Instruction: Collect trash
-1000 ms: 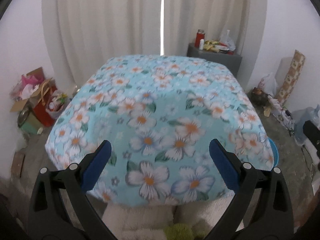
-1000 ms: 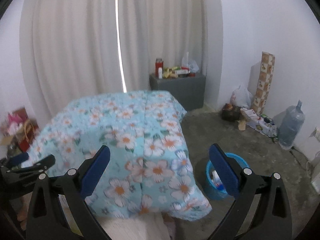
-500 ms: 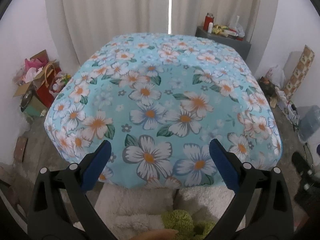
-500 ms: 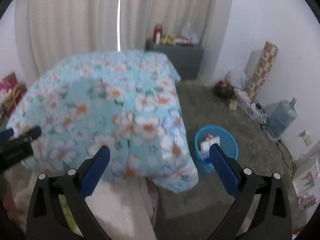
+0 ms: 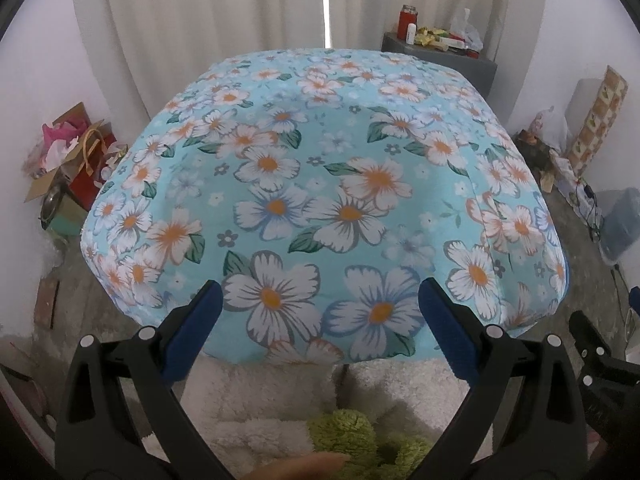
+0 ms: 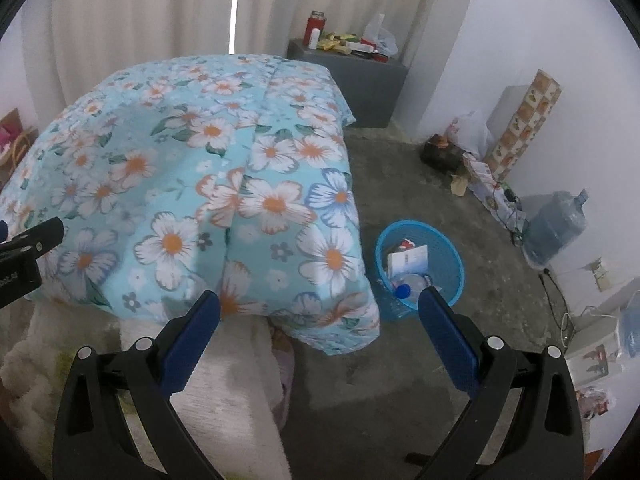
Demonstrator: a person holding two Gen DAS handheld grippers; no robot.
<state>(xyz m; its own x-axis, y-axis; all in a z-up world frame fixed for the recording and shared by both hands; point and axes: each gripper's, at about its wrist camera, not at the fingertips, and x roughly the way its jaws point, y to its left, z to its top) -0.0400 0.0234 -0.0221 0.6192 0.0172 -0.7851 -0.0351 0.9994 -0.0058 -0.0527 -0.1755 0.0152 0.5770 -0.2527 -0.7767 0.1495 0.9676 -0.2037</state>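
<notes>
A blue plastic trash basket [image 6: 448, 252] stands on the concrete floor right of the table; it holds paper packaging [image 6: 408, 260] and a clear bottle with a blue cap [image 6: 412, 284]. My left gripper [image 5: 318, 304] is open and empty, above the near edge of the floral tablecloth [image 5: 320, 184]. My right gripper [image 6: 318, 312] is open and empty, over the cloth's front right corner [image 6: 256, 200], left of and nearer than the basket. No loose trash shows on the cloth.
A grey cabinet [image 6: 360, 80] with a red jar and packets stands at the back. Bags, a patterned box [image 6: 524, 120] and a water jug [image 6: 556, 224] line the right wall. Gift bags [image 5: 76, 160] sit at the left wall. White fluffy fabric [image 5: 272, 400] lies below.
Both grippers tilted downward over the last second, so the table top and the floor basket show more from above. The right view swung toward the basket. Jaws stayed open.
</notes>
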